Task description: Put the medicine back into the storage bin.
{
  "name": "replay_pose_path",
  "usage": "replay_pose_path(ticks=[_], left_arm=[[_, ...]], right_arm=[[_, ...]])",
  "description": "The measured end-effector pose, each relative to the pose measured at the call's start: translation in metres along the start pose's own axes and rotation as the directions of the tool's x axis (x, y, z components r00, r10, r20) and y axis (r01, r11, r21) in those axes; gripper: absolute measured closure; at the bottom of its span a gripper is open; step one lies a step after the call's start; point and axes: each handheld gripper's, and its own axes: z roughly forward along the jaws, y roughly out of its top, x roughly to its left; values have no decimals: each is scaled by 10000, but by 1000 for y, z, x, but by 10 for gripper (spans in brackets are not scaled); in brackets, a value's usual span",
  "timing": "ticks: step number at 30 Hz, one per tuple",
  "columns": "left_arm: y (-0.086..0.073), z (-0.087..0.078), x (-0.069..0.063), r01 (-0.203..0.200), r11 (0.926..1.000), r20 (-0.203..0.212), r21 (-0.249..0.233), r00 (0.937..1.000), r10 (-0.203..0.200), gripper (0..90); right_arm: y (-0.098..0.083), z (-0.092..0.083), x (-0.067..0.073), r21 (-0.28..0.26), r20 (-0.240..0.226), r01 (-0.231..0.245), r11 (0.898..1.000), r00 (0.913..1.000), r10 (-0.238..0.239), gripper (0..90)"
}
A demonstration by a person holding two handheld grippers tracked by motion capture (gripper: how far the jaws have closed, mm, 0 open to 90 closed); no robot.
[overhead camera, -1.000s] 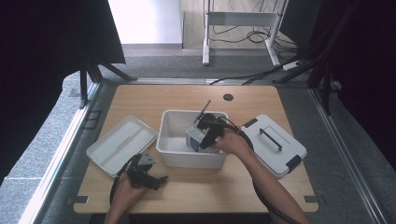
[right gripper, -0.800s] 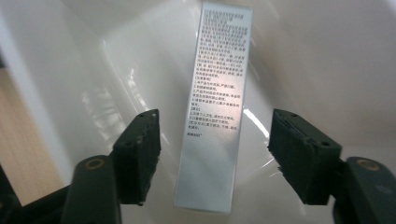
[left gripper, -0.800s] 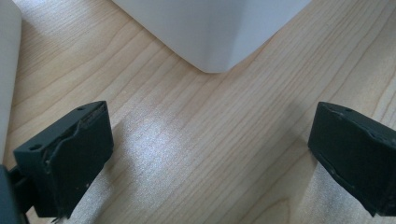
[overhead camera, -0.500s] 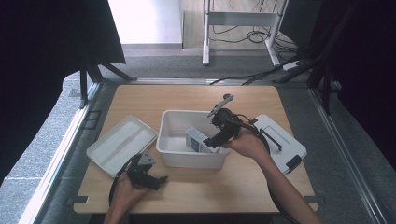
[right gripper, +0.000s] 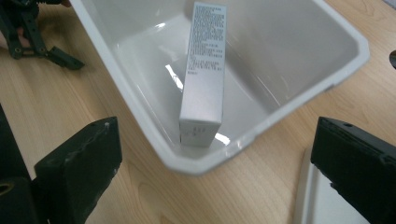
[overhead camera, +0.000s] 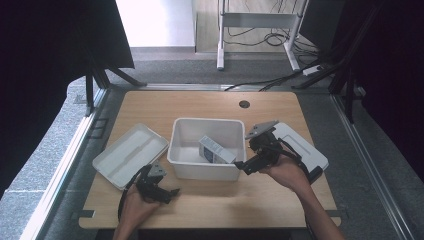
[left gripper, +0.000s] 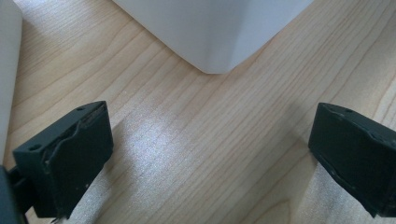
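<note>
From the high view we see a wooden desk (overhead camera: 210,107) in the middle of the frame. A white bin (overhead camera: 207,148) sits at its centre, and a silvery box (overhead camera: 216,149) leans inside it, toward the bin's right wall. A flat white lid (overhead camera: 130,155) lies to the left of the bin, and a second white container (overhead camera: 300,147) lies to its right. The right hand-held gripper (overhead camera: 243,165) is at the bin's lower right corner, outside the wall, with nothing in it. The left hand-held gripper (overhead camera: 170,192) rests near the lower left of the desk, below the lid and apart from the bin.

In the left gripper view we look along two black jaws standing wide apart, with bare wood between them and no object held. A rounded corner of the bin (left gripper: 210,32) fills the top centre of the frame.

In the right gripper view the jaws stand wide apart; they have just been opening, and nothing lies between them. Beyond them the bin (right gripper: 140,112) fills the upper frame, and the box (right gripper: 203,79) stands tilted inside it, its lower end in the near corner. The left hand-held gripper (right gripper: 65,58) appears at the upper left.
</note>
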Motion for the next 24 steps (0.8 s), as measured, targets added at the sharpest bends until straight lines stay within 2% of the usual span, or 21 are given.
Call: replay_pose_path(ticks=[7,10,17,24], left_arm=[[0,0,0,-6,10000,1,4,10000,6,0],[0,0,0,-7,10000,2,8,10000,7,0],[0,0,0,-18,10000,-18,7,10000,18,0],[0,0,0,-3,10000,-28,2,10000,3,0]], right_arm=[[-36,2,-1,-420,-12,-264,9988,9997,264,0],[-49,7,-2,-584,156,-337,9977,9993,346,0],[-77,27,-1,-912,542,-383,9951,9976,433,0],[-108,56,0,-1096,290,-840,9904,9957,877,0]])
